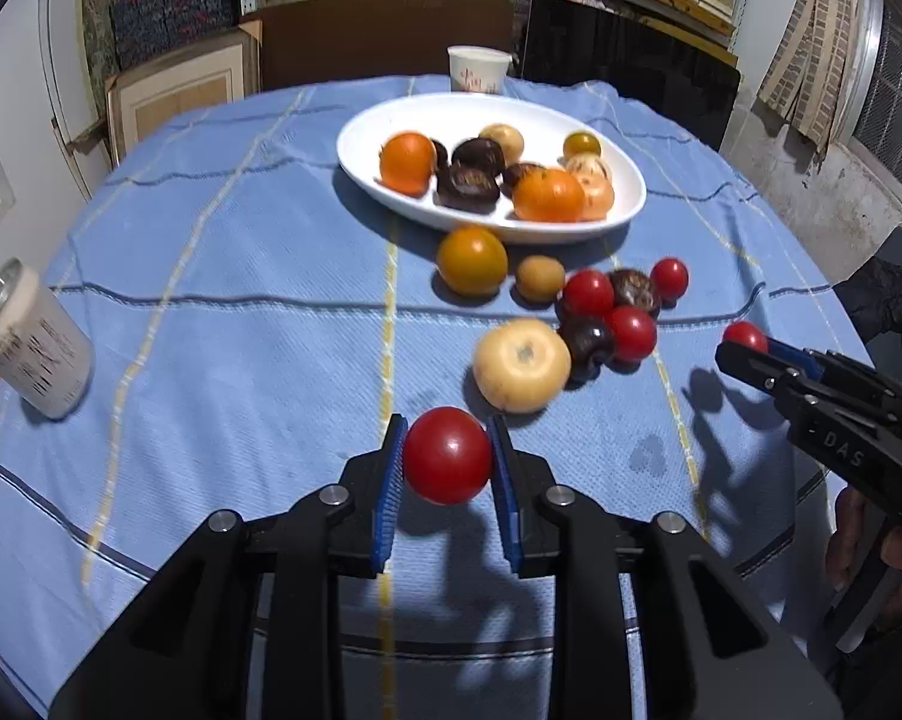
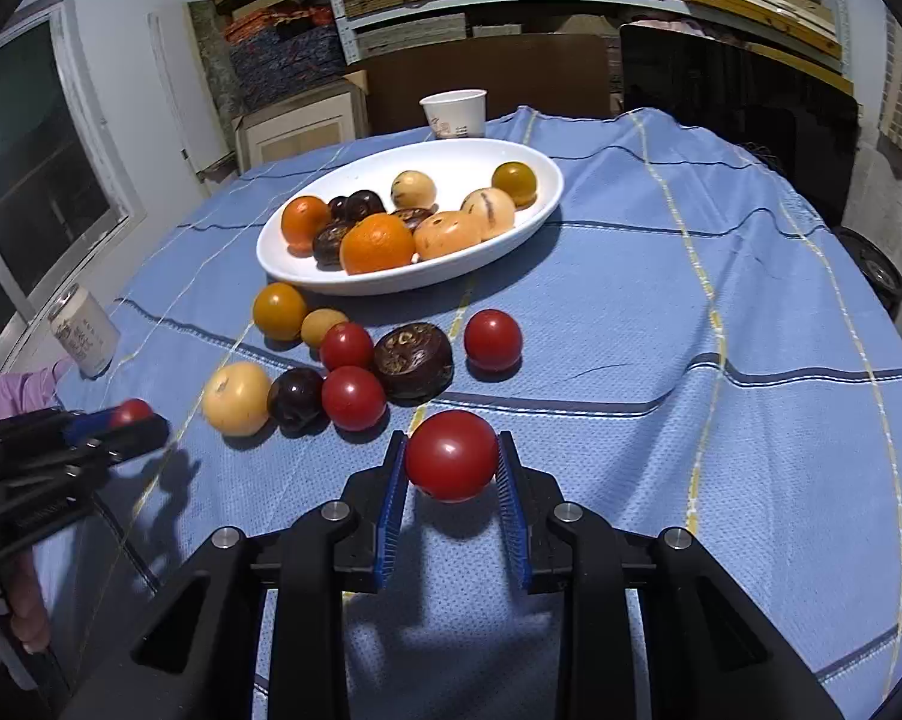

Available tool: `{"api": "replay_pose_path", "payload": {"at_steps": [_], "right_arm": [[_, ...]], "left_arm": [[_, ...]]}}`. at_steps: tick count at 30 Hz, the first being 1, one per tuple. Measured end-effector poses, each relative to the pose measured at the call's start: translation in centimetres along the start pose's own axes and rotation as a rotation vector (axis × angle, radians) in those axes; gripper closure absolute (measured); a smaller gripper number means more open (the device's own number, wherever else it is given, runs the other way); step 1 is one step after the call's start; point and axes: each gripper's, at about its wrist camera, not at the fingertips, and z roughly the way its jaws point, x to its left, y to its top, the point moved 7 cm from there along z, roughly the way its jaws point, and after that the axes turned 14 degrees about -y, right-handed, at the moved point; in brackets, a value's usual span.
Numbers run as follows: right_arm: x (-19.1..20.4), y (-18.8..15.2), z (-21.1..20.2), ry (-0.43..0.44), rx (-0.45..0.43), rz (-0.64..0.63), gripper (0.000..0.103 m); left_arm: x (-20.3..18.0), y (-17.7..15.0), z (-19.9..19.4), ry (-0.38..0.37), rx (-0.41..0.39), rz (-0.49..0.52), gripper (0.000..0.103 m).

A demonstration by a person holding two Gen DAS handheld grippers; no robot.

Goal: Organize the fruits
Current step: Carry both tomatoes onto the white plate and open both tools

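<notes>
Right wrist view: each tool [image 2: 452,459] pinches a red tomato [image 2: 451,455], fingertips partly hidden behind it.

The letters "DAS" stand in pale print on the black body of the right gripper [image 1: 745,360], at about three o'clock in the left wrist view. The can [image 1: 33,348] at nine o'clock has dark print on its pale side, too blurred to read. The paper cup [image 1: 479,69] at twelve o'clock has red marks, too small to read.
</notes>
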Motion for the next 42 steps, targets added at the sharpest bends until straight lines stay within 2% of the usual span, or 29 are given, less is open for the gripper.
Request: {"api": "replay_pose_path", "payload": {"at_steps": [6, 14, 18, 24, 28, 32, 34, 35, 36, 37, 38, 39, 42], "right_arm": [[0.3, 1.3, -2.4, 0.063, -0.032, 0.03, 0.074], [0.5, 6.8, -3.4, 0.068, -0.093, -0.06, 0.073], [1.2, 9.9, -1.0, 0.051, -0.071, -0.099, 0.073], [2.5, 13.6, 3.9, 0.118, -0.018, -0.042, 0.073], [3.3, 14.3, 6.9, 0.128, 0.04, -0.009, 0.072], [3.5, 14.5, 8.5, 0.131, 0.053, 0.007, 0.072], [3.3, 14.7, 8.9, 0.118, 0.05, 0.018, 0.058], [3.1, 14.8, 9.1, 0.107, 0.045, 0.025, 0.047], [2.8, 14.9, 9.1, 0.101, 0.04, 0.037, 0.04], [2.4, 14.9, 9.0, 0.112, 0.033, 0.061, 0.04], [2.1, 14.8, 8.7, 0.127, 0.033, 0.078, 0.04], [1.8, 14.8, 8.5, 0.139, 0.038, 0.089, 0.04], [1.0, 13.9, 7.5, 0.166, 0.049, 0.101, 0.038]], "left_arm": [[-0.1, 2.5, -1.6, -0.023, -0.031, 0.028, 0.077], [-1.0, 8.5, -1.7, -0.039, -0.079, 0.081, 0.077], [-0.8, 11.6, 0.5, -0.08, -0.068, 0.066, 0.077], [-1.4, 15.2, 5.6, -0.068, -0.027, 0.082, 0.077], [-1.1, 16.5, 8.2, -0.029, -0.015, 0.092, 0.077], [-0.1, 16.5, 9.8, -0.02, 0.009, 0.08, 0.077], [0.7, 16.5, 10.3, -0.001, 0.015, 0.058, 0.076], [1.0, 16.6, 10.4, 0.004, 0.01, 0.043, 0.07], [1.5, 16.7, 10.2, 0.011, -0.005, 0.024, 0.057], [2.0, 16.9, 9.7, 0.019, -0.036, 0.002, 0.049], [2.1, 16.8, 9.1, 0.022, -0.059, -0.008, 0.035], [2.2, 16.8, 8.6, 0.021, -0.078, -0.011, 0.03], [2.2, 16.9, 7.0, 0.018, -0.105, -0.002, 0.026]]}}
